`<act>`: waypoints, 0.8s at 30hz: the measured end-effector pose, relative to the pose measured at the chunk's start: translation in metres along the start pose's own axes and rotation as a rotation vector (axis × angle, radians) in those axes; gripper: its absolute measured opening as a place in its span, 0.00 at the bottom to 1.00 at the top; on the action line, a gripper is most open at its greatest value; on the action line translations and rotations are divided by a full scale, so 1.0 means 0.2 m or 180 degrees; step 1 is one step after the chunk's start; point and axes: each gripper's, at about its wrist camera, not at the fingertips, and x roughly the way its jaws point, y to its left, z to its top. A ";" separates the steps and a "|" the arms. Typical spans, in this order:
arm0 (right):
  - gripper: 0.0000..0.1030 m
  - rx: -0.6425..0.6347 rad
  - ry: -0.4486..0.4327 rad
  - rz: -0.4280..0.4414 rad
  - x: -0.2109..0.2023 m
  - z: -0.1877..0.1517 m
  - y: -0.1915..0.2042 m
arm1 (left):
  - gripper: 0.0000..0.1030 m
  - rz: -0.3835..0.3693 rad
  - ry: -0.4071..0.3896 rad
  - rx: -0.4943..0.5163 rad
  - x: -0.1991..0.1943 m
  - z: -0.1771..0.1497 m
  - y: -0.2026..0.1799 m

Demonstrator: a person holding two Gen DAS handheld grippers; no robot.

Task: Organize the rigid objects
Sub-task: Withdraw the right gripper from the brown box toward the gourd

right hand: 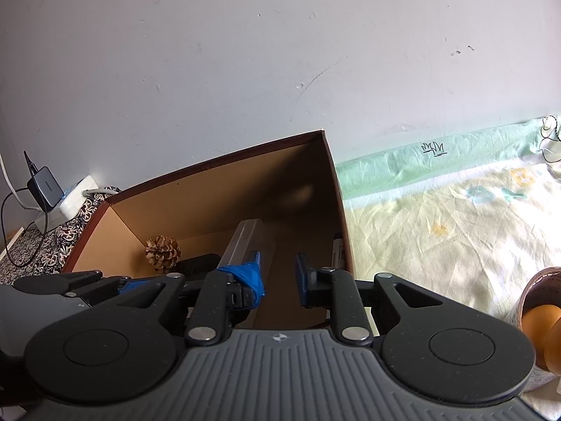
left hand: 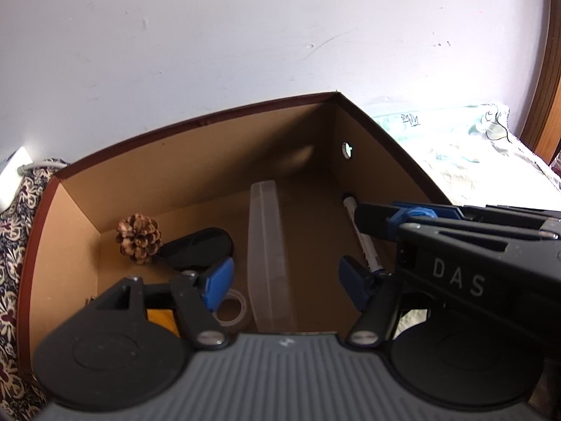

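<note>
An open cardboard box (left hand: 196, 189) holds a pine cone (left hand: 138, 238), a black oval item (left hand: 200, 249), a clear tape roll (left hand: 231, 310), a white marker (left hand: 364, 245) and a translucent plastic case (left hand: 268, 245) standing on edge. My left gripper (left hand: 286, 282) hangs open over the box. The case shows in the gap between its blue pads (left hand: 219, 286), which do not touch it. My right gripper (right hand: 278, 279) hovers over the box's right side with its jaws a narrow gap apart and nothing between them. Its tip (left hand: 368, 217) reaches in above the marker.
The box sits on a bed with a pale printed sheet (right hand: 438, 228), against a white wall. A patterned cloth (left hand: 10, 245) lies at its left, with a charger and power strip (right hand: 45, 186) behind. A container of orange balls (right hand: 540, 319) stands at right.
</note>
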 end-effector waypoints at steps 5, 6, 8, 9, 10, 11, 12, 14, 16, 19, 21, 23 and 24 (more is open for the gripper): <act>0.02 0.0011 -0.0031 0.0005 0.00 0.00 0.00 | 0.73 0.0092 -0.0028 0.0022 0.00 0.00 -0.01; 0.02 0.0016 -0.0040 0.0000 0.00 0.00 0.00 | 0.73 0.0103 -0.0034 0.0021 0.00 0.00 -0.01; 0.02 0.0014 -0.0052 -0.0010 -0.01 -0.01 0.00 | 0.76 0.0138 -0.0049 0.0018 0.00 0.00 -0.01; 0.02 0.0015 -0.0057 -0.0013 -0.01 -0.01 0.01 | 0.77 0.0160 -0.0054 0.0017 0.00 0.00 -0.01; 0.02 0.0018 -0.0064 -0.0015 -0.01 -0.01 0.00 | 0.79 0.0191 -0.0057 0.0016 0.00 0.00 -0.01; 0.02 0.0018 -0.0068 -0.0015 -0.01 -0.01 0.00 | 0.82 0.0217 -0.0062 0.0013 0.00 0.00 -0.01; 0.02 0.0019 -0.0076 -0.0013 -0.01 -0.01 0.00 | 0.85 0.0248 -0.0066 0.0005 0.00 0.00 -0.01; 0.02 0.0023 -0.0089 -0.0008 -0.01 -0.01 0.00 | 0.87 0.0256 -0.0057 -0.0031 0.01 0.00 0.00; 0.02 0.0043 -0.0097 0.0002 -0.01 -0.01 0.00 | 0.88 0.0227 -0.0026 -0.0076 0.01 0.00 0.01; 0.03 0.0045 -0.0098 0.0003 -0.01 -0.01 0.00 | 0.88 0.0217 -0.0027 -0.0076 0.01 0.00 0.02; 0.03 0.0042 -0.0097 0.0004 -0.01 -0.01 0.00 | 0.88 0.0225 -0.0032 -0.0072 0.01 0.00 0.01; 0.03 0.0047 -0.0094 -0.0003 -0.01 -0.01 0.00 | 0.88 0.0226 -0.0032 -0.0071 0.01 0.00 0.01; 0.03 0.0047 -0.0089 -0.0003 -0.01 -0.01 0.00 | 0.88 0.0233 -0.0033 -0.0071 0.01 0.00 0.01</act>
